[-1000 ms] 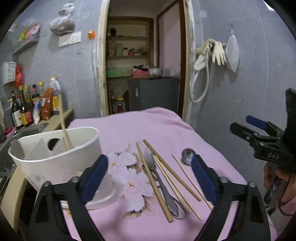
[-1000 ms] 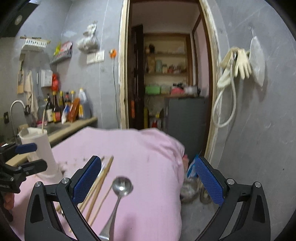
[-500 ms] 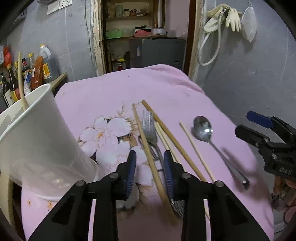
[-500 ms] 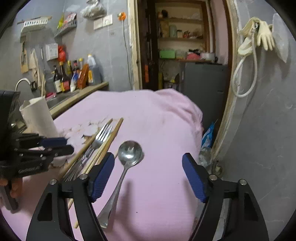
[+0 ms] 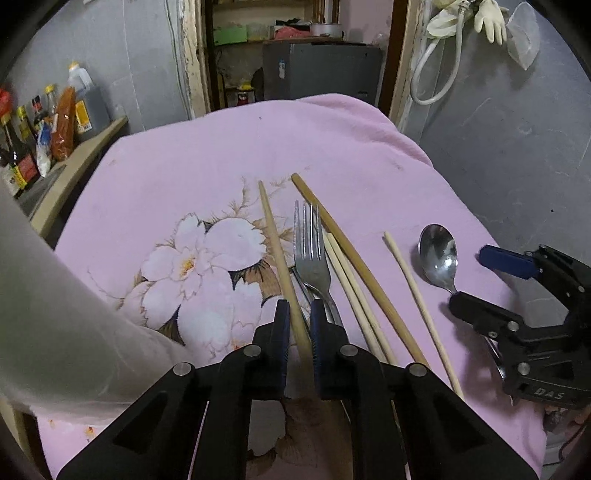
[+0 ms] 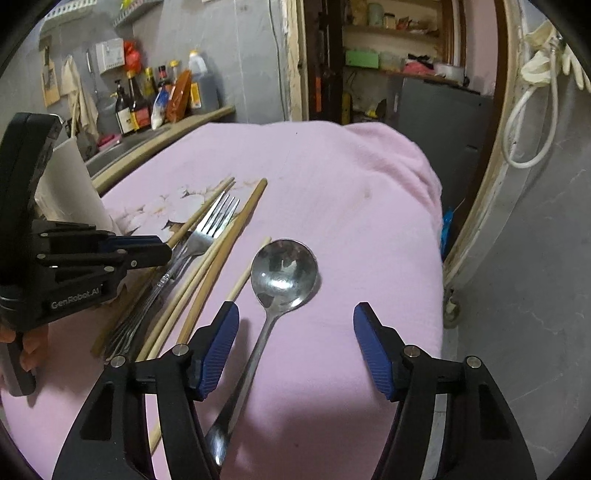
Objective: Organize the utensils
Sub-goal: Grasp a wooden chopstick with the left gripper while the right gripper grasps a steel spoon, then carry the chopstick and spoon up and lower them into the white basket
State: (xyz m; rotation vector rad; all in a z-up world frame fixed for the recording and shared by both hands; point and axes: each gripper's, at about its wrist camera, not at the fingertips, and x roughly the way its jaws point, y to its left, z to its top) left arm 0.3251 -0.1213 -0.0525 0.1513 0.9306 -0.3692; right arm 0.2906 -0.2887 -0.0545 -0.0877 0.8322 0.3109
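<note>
Several wooden chopsticks, a metal fork [image 5: 312, 254] and a metal spoon [image 5: 438, 254] lie on a pink flowered cloth [image 5: 229, 155]. My left gripper [image 5: 297, 325] is shut on the leftmost chopstick [image 5: 275, 236], low on the cloth. My right gripper [image 6: 293, 332] is open, its jaws either side of the spoon's handle [image 6: 258, 347], the spoon bowl [image 6: 284, 271] just ahead. The white utensil holder [image 5: 55, 317] stands close at the left.
Sauce bottles [image 5: 44, 129] stand on a counter at the far left. A doorway with shelves [image 5: 288, 48] is behind the table. A grey wall with a hose and gloves [image 5: 461, 33] is at the right, beyond the cloth's edge.
My left gripper has moved down and forward and closed around the leftmost chopstick. My right gripper has come down over the spoon and stayed open.
</note>
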